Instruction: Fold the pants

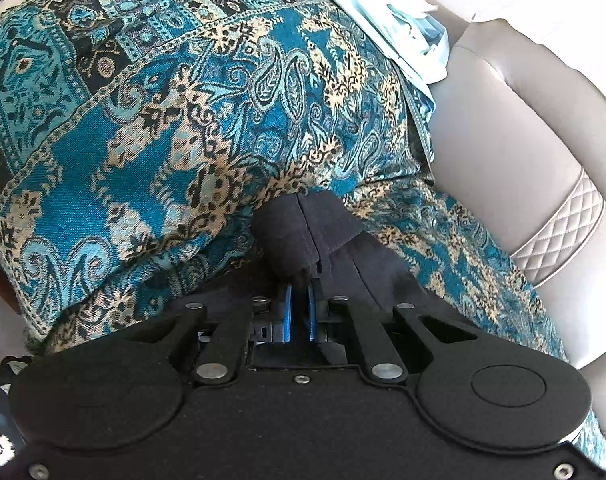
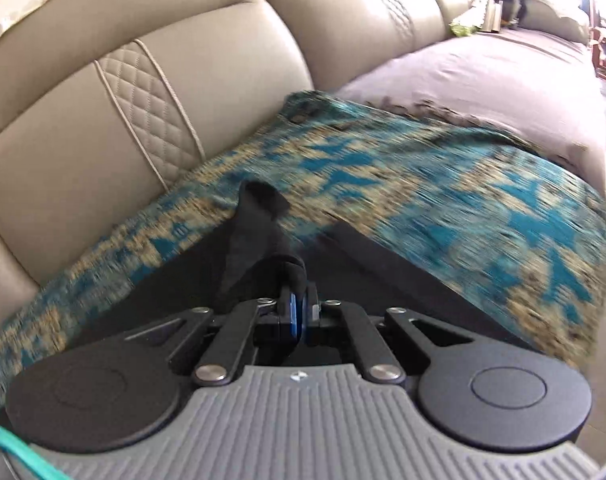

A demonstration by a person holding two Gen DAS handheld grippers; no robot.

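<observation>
black pants (image 1: 303, 224) on a teal, gold and black paisley throw (image 1: 151, 128); beige quilted sofa (image 2: 151, 120).

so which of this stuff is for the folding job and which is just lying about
For the job:
- pants, dark
- left gripper, shut on them
- right gripper, shut on them

Lying about:
- patterned throw
- sofa
- pale blue cloth
- mauve cover

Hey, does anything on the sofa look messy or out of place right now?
Nothing looks damaged or spilled. The dark pants are bunched where the right gripper and left gripper pinch them, and the patterned throw lies rumpled over the sofa.
</observation>
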